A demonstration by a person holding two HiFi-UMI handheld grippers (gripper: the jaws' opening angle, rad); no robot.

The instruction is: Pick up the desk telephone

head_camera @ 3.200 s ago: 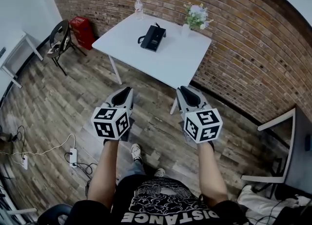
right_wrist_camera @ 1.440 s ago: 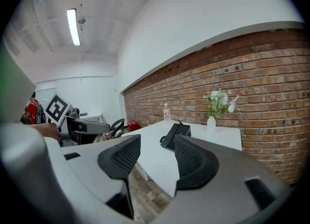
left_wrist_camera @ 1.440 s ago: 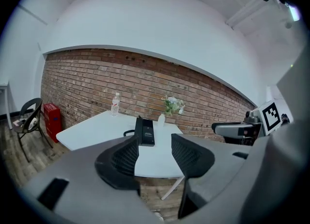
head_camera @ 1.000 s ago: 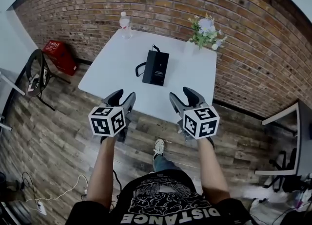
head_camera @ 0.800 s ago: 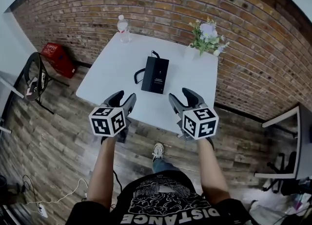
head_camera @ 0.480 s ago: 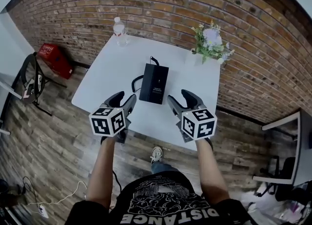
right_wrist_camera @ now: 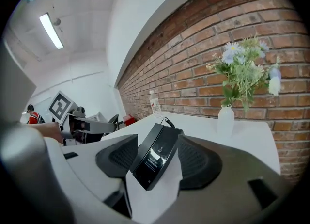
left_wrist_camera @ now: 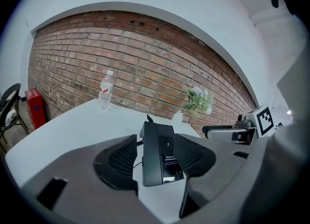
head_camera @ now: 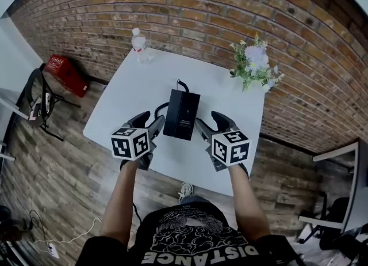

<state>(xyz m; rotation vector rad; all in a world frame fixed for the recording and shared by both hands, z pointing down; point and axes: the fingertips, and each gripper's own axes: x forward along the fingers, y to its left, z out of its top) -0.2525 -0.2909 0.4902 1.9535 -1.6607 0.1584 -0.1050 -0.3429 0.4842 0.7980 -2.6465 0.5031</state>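
The desk telephone [head_camera: 181, 114] lies flat and untouched mid-table [head_camera: 127, 89], its near end flanked by the left gripper [head_camera: 150, 118] and right gripper [head_camera: 209, 120] (jaws just opening wider, clasping nothing), so gripping and lifting are yet to come.

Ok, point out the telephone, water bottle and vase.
telephone [head_camera: 182, 114]: head view, black top face
water bottle [head_camera: 140, 47]: head view, clear body
vase [right_wrist_camera: 225, 120]: right gripper view, white belly
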